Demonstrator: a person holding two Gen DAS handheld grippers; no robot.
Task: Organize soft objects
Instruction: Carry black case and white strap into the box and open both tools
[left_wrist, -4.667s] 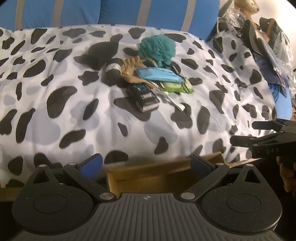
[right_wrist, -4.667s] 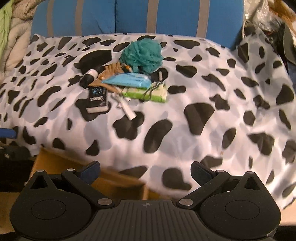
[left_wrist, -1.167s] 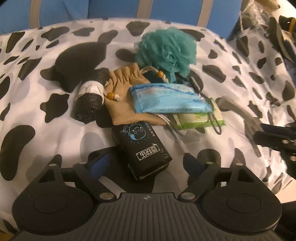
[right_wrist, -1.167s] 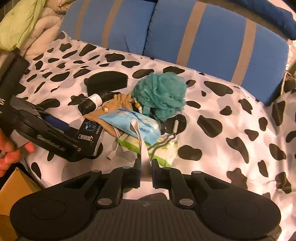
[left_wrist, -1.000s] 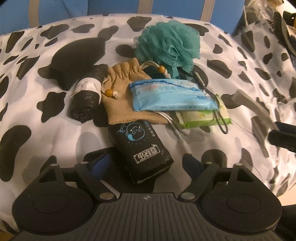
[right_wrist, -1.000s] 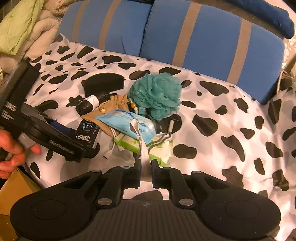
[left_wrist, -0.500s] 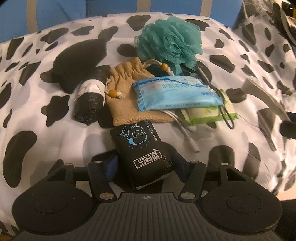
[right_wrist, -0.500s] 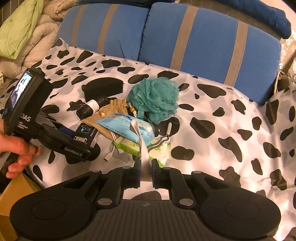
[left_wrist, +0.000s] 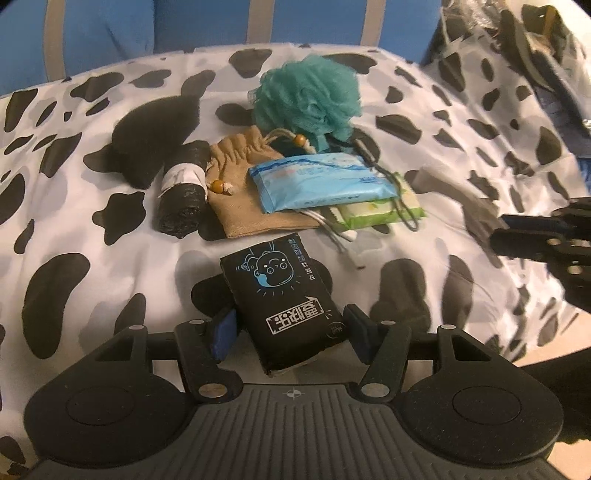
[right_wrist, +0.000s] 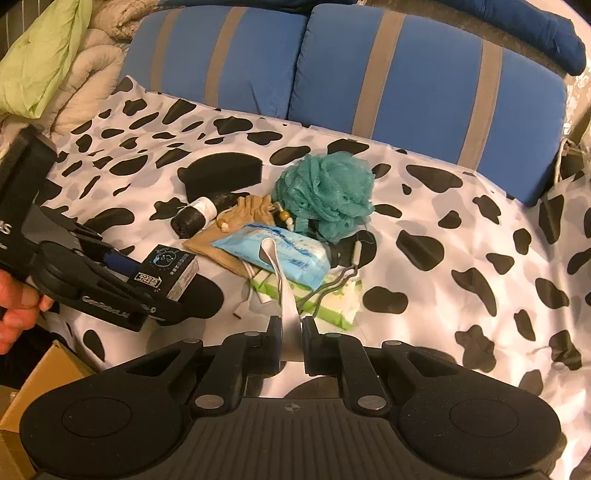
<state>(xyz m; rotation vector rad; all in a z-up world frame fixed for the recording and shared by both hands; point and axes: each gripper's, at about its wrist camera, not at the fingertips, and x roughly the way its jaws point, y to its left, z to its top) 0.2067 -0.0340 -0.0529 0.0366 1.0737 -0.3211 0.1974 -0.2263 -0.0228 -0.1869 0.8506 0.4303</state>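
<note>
1. Left gripper (left_wrist: 291, 328): its fingers have just been closing and now pinch the near end of the black tissue pack (left_wrist: 282, 295). In the right wrist view the pack (right_wrist: 168, 271) is tilted, its far end raised off the cow-print cover (right_wrist: 443, 266).
2. A person's hand (right_wrist: 18, 314) holds the left gripper at the left frame edge, above a cardboard box (right_wrist: 40, 380) whose corner shows past the cover's near edge.
3. Right gripper (right_wrist: 290, 343): fingers pressed nearly together, pinching a flat grey strap (right_wrist: 282, 288). The strap runs up over the blue wipes pack (right_wrist: 277, 254).
4. Cluster behind the black pack, all near or touching one another:
   - teal bath pouf (left_wrist: 308, 98) at the back;
   - tan drawstring pouch (left_wrist: 247, 184) partly under the blue wipes pack;
   - green wipes pack (left_wrist: 384, 210) under the blue one's right end;
   - black roll with a white band (left_wrist: 183, 195) just left of the pouch;
   - white cord (left_wrist: 332, 230) trailing from the cluster toward the near edge.
5. Open room: the cover lies bare to the right of the cluster and in front of it, up to the blue striped cushions (right_wrist: 406, 70) along the back edge.
6. Left back corner: piled bedding (right_wrist: 55, 70).
</note>
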